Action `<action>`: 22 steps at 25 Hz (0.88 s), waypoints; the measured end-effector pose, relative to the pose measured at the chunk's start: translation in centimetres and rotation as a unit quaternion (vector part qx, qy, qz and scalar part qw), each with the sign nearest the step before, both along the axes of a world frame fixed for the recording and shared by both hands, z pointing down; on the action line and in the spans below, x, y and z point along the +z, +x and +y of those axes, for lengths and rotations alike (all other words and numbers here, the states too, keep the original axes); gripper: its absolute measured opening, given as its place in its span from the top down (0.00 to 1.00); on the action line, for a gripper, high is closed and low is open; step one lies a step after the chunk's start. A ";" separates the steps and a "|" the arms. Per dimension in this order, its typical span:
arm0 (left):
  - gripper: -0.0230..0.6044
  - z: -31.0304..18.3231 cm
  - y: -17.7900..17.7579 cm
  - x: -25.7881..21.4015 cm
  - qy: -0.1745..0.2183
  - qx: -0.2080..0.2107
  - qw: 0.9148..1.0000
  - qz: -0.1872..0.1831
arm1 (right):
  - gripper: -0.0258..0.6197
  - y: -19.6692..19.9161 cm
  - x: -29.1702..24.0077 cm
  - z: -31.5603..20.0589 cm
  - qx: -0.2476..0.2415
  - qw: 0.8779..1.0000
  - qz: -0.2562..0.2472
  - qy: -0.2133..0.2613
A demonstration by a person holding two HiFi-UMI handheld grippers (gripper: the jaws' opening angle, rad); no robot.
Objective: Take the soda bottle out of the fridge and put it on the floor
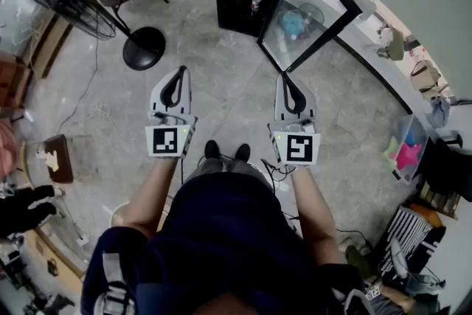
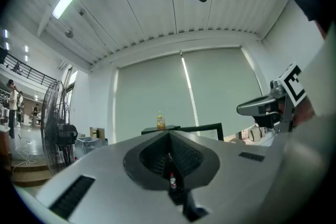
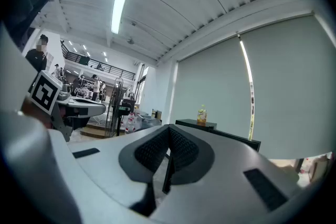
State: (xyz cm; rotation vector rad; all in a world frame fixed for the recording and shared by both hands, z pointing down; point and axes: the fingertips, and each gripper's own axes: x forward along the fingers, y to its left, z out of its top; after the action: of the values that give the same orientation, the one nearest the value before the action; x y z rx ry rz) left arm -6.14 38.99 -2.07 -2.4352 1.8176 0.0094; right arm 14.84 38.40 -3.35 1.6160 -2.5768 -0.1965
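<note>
With jaws together and empty, the left hand-held gripper [image 1: 180, 71] and right hand-held gripper [image 1: 285, 77] face the open fridge [image 1: 237, 11] well ahead, its soda bottle [image 1: 256, 1] shelved inside; the approach likely comes first, then opening jaws to grasp.

Left claw [image 2: 169, 134], jaws together, before a black fridge [image 2: 156, 129] with a yellow bottle [image 2: 160, 121] on top
</note>
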 end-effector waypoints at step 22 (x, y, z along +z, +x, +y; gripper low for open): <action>0.92 -0.9 0.0 0.9 -0.011 0.005 1.000 -0.007 | 0.93 -1.2 1.0 -0.7 -0.029 0.999 -0.010 -0.013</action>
State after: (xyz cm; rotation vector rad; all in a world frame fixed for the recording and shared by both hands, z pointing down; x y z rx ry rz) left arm -6.15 38.05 -1.17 -2.4518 1.8100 -0.0262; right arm 13.64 37.73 -2.34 1.5428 -2.6327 -0.1495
